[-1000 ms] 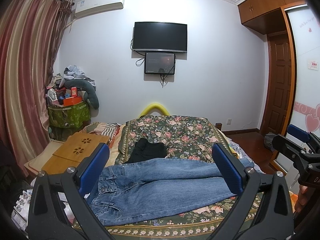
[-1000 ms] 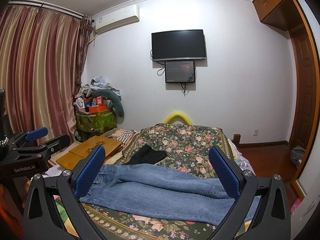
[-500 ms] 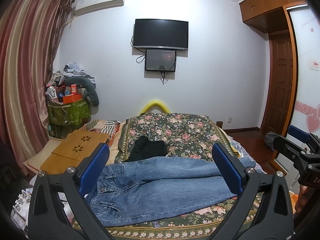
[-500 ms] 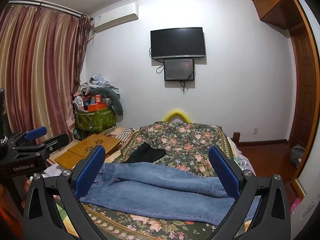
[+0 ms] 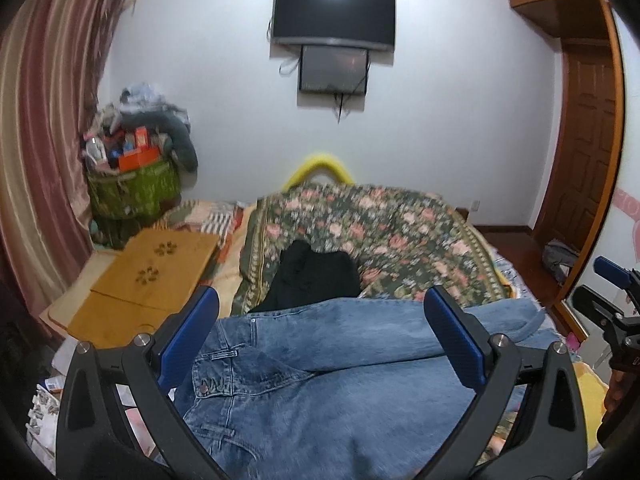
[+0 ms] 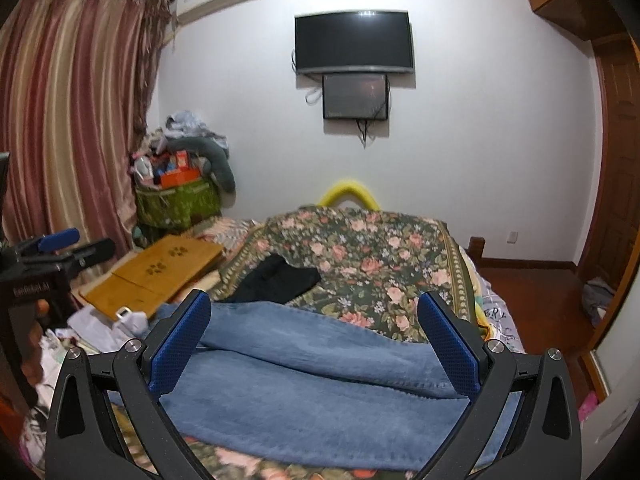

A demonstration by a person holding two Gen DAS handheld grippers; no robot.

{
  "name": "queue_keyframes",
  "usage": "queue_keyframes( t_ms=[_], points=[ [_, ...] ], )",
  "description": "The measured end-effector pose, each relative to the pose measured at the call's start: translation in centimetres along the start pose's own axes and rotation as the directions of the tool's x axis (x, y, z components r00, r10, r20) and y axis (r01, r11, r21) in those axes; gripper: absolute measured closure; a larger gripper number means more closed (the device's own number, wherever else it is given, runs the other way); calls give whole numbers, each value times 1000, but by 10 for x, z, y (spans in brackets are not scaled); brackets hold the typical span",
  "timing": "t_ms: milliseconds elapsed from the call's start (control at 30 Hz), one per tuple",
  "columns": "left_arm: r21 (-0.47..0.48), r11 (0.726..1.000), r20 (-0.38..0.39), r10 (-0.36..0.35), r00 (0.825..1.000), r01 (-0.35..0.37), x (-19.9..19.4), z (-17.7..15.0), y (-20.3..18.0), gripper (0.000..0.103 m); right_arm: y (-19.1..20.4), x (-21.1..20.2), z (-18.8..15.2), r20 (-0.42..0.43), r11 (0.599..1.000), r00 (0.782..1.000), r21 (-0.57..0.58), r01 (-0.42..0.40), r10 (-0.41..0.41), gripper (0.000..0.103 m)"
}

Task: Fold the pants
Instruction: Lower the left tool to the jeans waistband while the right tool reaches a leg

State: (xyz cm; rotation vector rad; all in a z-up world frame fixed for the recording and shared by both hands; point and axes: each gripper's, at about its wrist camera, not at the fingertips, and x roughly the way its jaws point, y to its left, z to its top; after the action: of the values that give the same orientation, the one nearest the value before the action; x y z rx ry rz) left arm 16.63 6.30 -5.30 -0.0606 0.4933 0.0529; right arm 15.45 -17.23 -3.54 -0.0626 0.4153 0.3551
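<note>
Blue jeans (image 5: 320, 380) lie spread across the near end of a bed with a floral cover (image 5: 380, 232), waistband to the left, legs running right. My left gripper (image 5: 320, 340) is open, above the waist and seat. My right gripper (image 6: 316, 344) is open, above the two legs (image 6: 320, 380). Neither gripper touches the denim. A black garment (image 5: 316, 276) lies just beyond the jeans; it also shows in the right wrist view (image 6: 280, 280).
A wooden lap table (image 5: 148, 276) sits left of the bed, with a green basket of clutter (image 5: 132, 192) behind it. Striped curtains (image 6: 68, 132) hang at left. A TV (image 6: 354, 42) hangs on the far wall. A wooden door (image 5: 588, 152) stands at right.
Both grippers have moved forward and down toward the jeans, which now fill more of each view. Both stay open.
</note>
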Motion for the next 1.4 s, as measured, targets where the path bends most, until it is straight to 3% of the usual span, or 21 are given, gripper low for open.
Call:
queue_keyframes(
  t_ms=[233, 367, 467, 667, 733, 833, 933, 1033, 1200, 1333, 1367, 1400],
  points=[
    [6, 997, -173, 80, 982, -80, 106, 9, 39, 0, -19, 70, -7, -113, 1000, 993, -16, -23, 21, 1],
    [24, 992, -286, 124, 950, -122, 169, 0, 68, 0, -29, 109, -11, -181, 998, 982, -11, -58, 55, 1],
    [9, 993, -372, 111, 922, -116, 214, -17, 94, 0, -39, 141, -17, -234, 997, 970, -8, -77, 73, 1],
    [5, 990, -493, 126, 861, -142, 281, -51, 129, 1, -54, 207, -35, -356, 994, 929, -11, -108, 97, 2],
    [-3, 988, -524, 129, 842, -153, 296, -61, 138, 8, -57, 227, -40, -397, 993, 912, -10, -121, 107, 4],
    [-11, 986, -587, 127, 799, -165, 321, -79, 151, 19, -62, 255, -47, -458, 989, 879, -2, -150, 132, 12],
    [-6, 987, -629, 120, 768, -160, 339, -91, 157, 29, -62, 278, -54, -515, 981, 842, -17, -195, 159, 18],
    [-16, 989, -660, 100, 745, -147, 351, -102, 160, 37, -59, 294, -60, -548, 973, 820, -46, -228, 166, 22],
    [-2, 988, -643, 115, 757, -151, 353, -109, 156, 43, -55, 309, -69, -580, 962, 788, -24, -270, 207, 34],
    [55, 981, -638, 177, 750, -185, 349, -108, 150, 59, -49, 308, -70, -591, 956, 773, -11, -294, 231, 58],
    [53, 981, -637, 178, 750, -188, 347, -107, 150, 65, -46, 307, -72, -593, 956, 773, -18, -292, 225, 63],
    [70, 974, -631, 212, 746, -217, 345, -106, 151, 86, -43, 307, -73, -595, 956, 774, -34, -292, 216, 65]
  ],
)
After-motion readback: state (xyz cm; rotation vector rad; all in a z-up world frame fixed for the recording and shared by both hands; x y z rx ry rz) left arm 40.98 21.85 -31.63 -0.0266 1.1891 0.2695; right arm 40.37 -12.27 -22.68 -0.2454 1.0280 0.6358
